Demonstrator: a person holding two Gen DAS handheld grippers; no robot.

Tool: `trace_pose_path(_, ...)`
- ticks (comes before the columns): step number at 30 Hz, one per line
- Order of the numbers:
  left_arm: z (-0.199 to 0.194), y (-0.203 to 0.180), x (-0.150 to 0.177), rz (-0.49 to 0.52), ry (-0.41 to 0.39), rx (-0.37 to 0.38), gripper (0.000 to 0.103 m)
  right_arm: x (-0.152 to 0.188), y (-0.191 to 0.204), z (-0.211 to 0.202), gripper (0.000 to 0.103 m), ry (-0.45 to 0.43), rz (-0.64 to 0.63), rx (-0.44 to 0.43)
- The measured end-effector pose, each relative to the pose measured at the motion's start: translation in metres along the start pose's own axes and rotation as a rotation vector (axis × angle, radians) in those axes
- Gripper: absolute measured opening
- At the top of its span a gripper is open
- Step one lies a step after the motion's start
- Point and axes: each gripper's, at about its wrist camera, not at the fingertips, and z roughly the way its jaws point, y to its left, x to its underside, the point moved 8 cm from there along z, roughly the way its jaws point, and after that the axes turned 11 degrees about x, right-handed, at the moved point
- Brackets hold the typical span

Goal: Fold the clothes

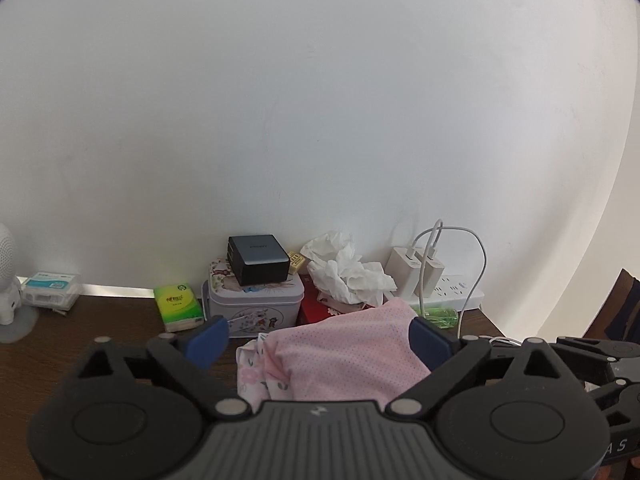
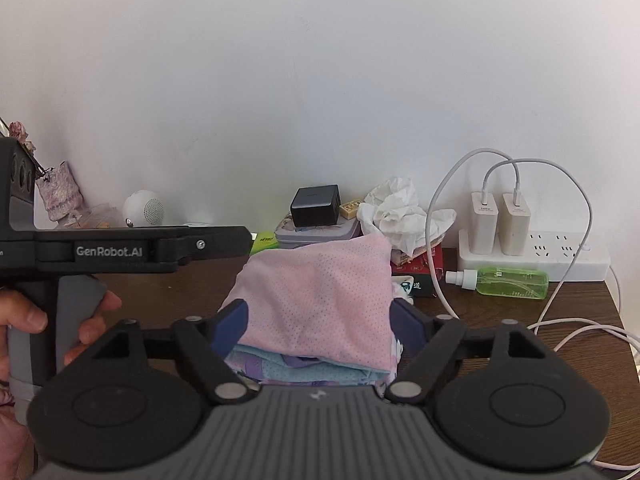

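Jaws of both the left gripper (image 1: 318,342) and right gripper (image 2: 320,326) stood spread, pinching nothing; folded pink garment (image 2: 320,300) lay between them atop the clothes stack (image 2: 304,368) on the table (image 2: 500,312), right nearer.

Dark wooden table (image 2: 168,292) against the wall: stack of folded clothes (image 2: 320,312) (pink on top), green spray bottle (image 2: 508,282), white power strip (image 2: 560,258), floral tin (image 1: 256,300), green tissue pack (image 1: 178,306).

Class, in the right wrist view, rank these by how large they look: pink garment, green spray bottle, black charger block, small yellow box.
1. pink garment, though it lies nearest the camera
2. green spray bottle
3. black charger block
4. small yellow box
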Motion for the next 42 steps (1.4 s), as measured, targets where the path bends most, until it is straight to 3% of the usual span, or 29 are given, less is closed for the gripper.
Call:
trace_pose_path(3,-0.009,-0.002,0.008,0.021,0.007,-0.03,0.103,0.004,0.001,-0.002,0.102,0.004,-0.01,0.015)
trace_pose_path(19,-0.044,0.008,0.068,-0.048,0.086,-0.111,0.103,0.043,0.007,-0.025,0.103,0.055,-0.011,0.051)
trace_pose_path(42,-0.166,-0.051,0.145,-0.021,0.09,-0.186,0.103,0.117,0.033,-0.133,0.103,0.067,0.053,0.071)
